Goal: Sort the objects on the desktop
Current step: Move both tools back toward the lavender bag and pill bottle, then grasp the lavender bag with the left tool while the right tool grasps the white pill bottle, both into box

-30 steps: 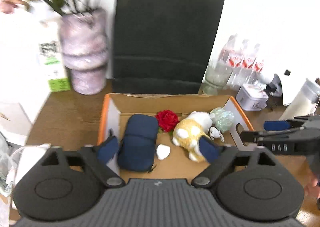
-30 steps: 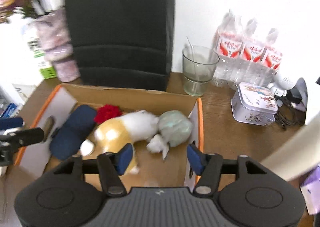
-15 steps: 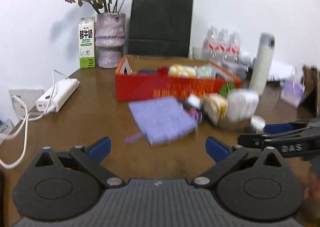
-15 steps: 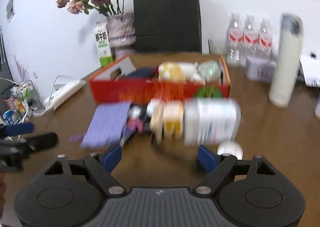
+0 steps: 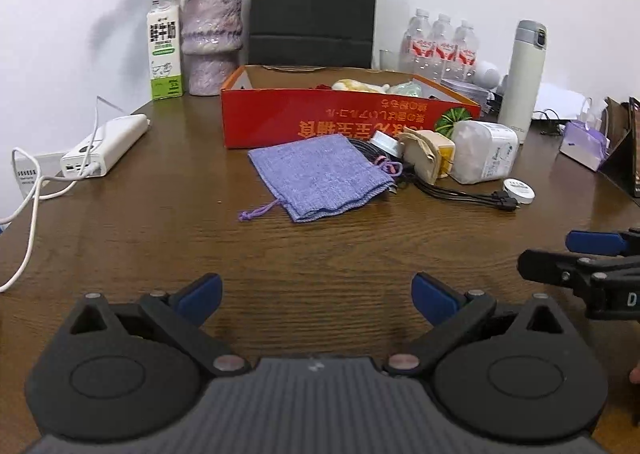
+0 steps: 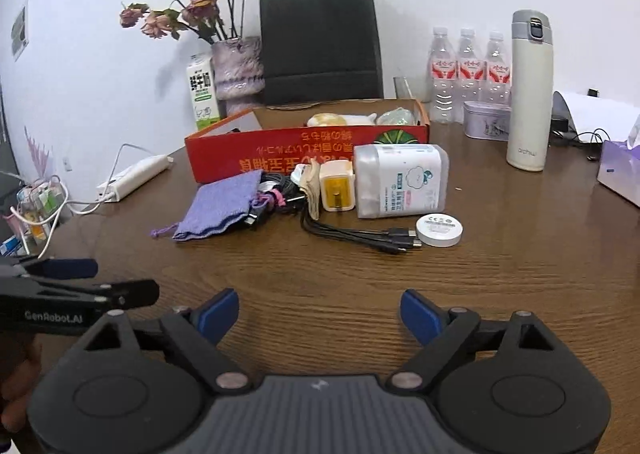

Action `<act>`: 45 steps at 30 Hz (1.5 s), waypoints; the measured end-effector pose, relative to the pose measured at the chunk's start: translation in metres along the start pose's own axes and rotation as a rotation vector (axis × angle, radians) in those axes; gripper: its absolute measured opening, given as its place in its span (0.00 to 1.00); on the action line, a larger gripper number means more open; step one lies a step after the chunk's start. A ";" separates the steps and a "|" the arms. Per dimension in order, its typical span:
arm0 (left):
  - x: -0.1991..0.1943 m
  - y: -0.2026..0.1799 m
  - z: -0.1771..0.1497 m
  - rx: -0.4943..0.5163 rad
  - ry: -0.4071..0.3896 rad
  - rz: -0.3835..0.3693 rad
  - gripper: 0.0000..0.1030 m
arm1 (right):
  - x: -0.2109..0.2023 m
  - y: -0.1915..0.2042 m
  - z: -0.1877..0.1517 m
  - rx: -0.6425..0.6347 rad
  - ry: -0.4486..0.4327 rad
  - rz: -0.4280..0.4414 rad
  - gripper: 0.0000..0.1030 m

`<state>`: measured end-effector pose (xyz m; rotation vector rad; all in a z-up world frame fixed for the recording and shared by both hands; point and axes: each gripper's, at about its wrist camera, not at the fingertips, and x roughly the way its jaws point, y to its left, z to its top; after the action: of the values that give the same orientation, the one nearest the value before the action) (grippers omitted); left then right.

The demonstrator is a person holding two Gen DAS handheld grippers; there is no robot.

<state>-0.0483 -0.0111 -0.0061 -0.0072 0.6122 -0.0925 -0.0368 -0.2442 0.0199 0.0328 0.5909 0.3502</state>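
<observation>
Partway through, by the look of it. Red box (image 6: 304, 158) at 12 o'clock on the counter (image 6: 500, 274), already holding a yellow-and-white plush toy (image 6: 328, 119) and a pale green item (image 6: 398, 116); rest of its contents hidden by the near wall. Still outside, just in front of the box: purple drawstring pouch (image 5: 320, 176), black cable bundle (image 6: 356, 232), yellow-faced charger (image 6: 337, 190), white wipes pack (image 6: 400, 186), small round white tin (image 6: 439, 230). Five pieces left to sort, at a guess. Left gripper (image 5: 316, 294) and right gripper (image 6: 320, 314) low at 6 o'clock, jaws spread wide, holding nothing, well short of the clutter.
</observation>
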 end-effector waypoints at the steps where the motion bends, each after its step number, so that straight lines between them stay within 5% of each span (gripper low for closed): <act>1: 0.001 -0.001 -0.001 0.008 0.009 -0.007 1.00 | 0.000 -0.001 0.000 0.003 -0.001 0.008 0.85; 8: 0.013 -0.006 0.004 0.027 0.066 -0.028 1.00 | 0.000 -0.007 0.001 0.033 -0.008 0.037 0.85; 12: 0.014 0.007 0.020 -0.069 0.039 -0.090 1.00 | 0.000 -0.005 0.000 0.025 -0.004 0.047 0.85; 20: 0.066 0.003 0.089 -0.074 -0.018 -0.010 1.00 | 0.011 -0.023 0.018 0.130 0.012 0.049 0.85; 23: 0.098 -0.001 0.107 -0.078 0.009 0.059 1.00 | 0.024 -0.035 0.045 0.139 -0.013 -0.023 0.85; 27: 0.130 0.001 0.110 -0.085 0.085 0.047 0.99 | 0.060 -0.044 0.084 0.041 -0.036 -0.114 0.86; 30: 0.135 0.006 0.105 -0.071 0.110 0.026 0.86 | 0.089 -0.054 0.099 0.038 -0.007 -0.102 0.86; 32: 0.129 0.015 0.107 -0.119 0.129 -0.015 0.60 | 0.102 -0.058 0.104 0.032 0.010 -0.095 0.80; 34: 0.120 0.022 0.107 -0.156 0.142 -0.047 0.21 | 0.106 -0.061 0.103 0.038 0.004 -0.075 0.80; 36: 0.112 0.024 0.105 -0.149 0.132 -0.030 0.10 | 0.104 -0.060 0.098 0.035 -0.006 -0.057 0.80; 45: 0.040 0.037 0.120 -0.157 -0.039 -0.048 0.03 | 0.040 -0.049 0.110 0.083 -0.172 -0.016 0.80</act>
<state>0.0557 0.0194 0.0677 -0.1748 0.5792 -0.0903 0.0703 -0.2697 0.0827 0.1361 0.4350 0.3037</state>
